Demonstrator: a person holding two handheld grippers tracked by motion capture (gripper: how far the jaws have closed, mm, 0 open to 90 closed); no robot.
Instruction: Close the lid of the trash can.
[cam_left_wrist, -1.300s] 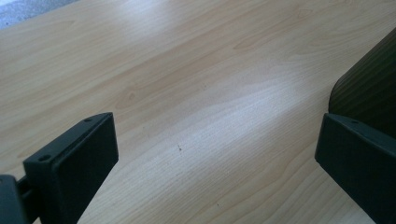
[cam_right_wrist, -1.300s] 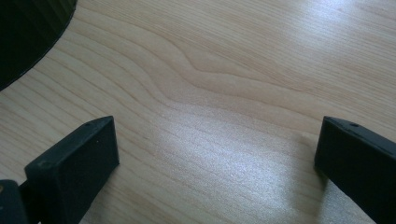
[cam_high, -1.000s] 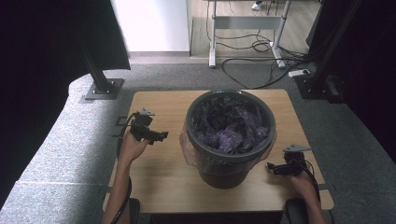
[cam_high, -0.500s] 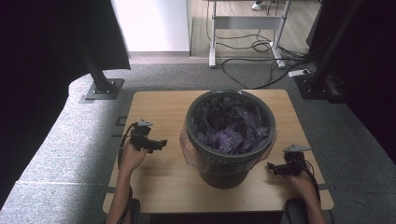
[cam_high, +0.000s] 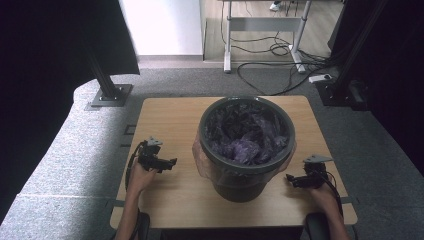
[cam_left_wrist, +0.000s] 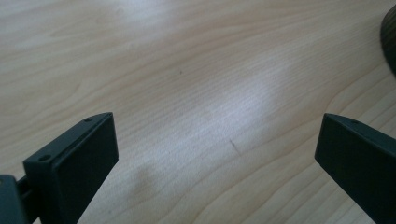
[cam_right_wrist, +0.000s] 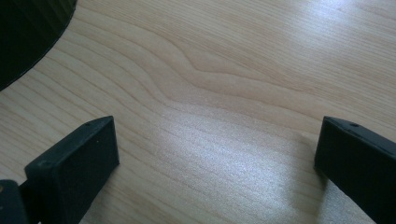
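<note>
Standing mid-frame, the dark grey bucket (cam_high: 245, 150) holds a crumpled purple bag (cam_high: 247, 135). No writing is legible. Both the left gripper (cam_left_wrist: 217, 154) and right gripper (cam_right_wrist: 217, 154) have jaws spread, empty.

The left gripper (cam_high: 167, 162) has drawn back along the table (cam_high: 170, 115), away from its far edge and toward the person. It now sits lower beside the bucket (cam_high: 245, 145), near that bucket's base, and a little farther out from its side.

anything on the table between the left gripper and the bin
Nothing: bare wood of the table separates the left gripper from the bin in the high view; the left gripper view shows bare wood too.
</note>
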